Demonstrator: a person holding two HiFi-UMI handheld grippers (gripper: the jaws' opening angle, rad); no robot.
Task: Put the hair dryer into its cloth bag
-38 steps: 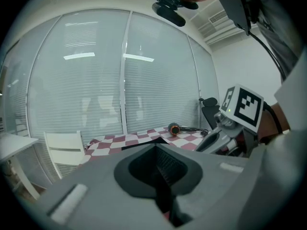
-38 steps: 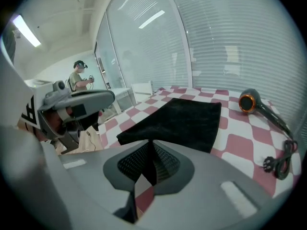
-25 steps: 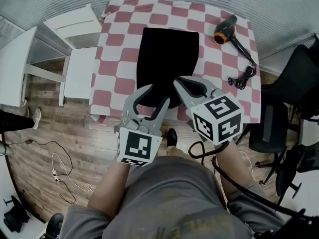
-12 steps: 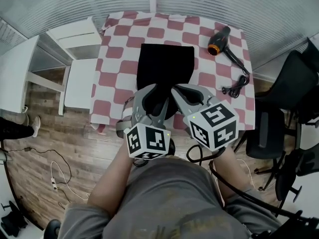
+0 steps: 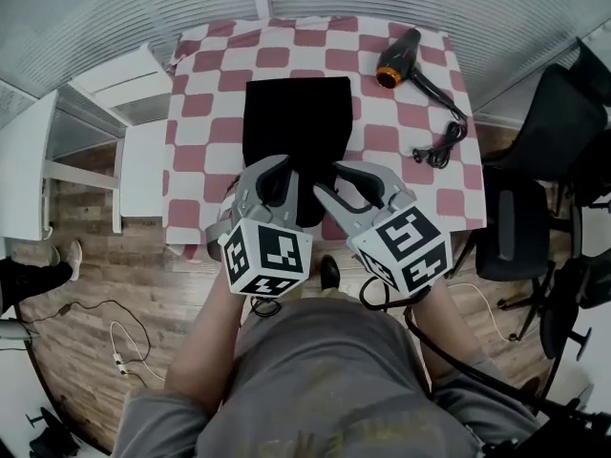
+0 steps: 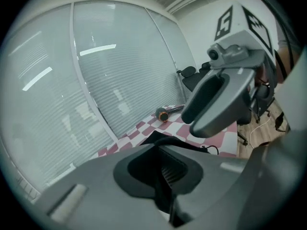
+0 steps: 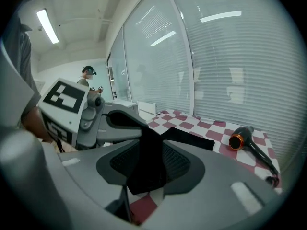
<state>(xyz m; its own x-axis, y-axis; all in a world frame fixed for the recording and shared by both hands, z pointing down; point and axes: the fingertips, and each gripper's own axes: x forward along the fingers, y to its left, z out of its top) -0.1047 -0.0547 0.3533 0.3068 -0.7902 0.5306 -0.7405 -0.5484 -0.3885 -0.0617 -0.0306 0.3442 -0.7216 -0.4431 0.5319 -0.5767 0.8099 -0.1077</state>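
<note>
Checked table [image 5: 382, 141], right claw [image 5: 326, 179] just opening, cloth bag [image 5: 296, 122] between (dryer [image 5: 396, 55] apart)

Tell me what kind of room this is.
Likely an office or lab room: full-height glazed walls with blinds, black office chairs, and a white desk beside the checked table.

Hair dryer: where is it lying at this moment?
In the head view the hair dryer lies at the checkered table's far right corner, to the right of the black cloth bag.
</note>
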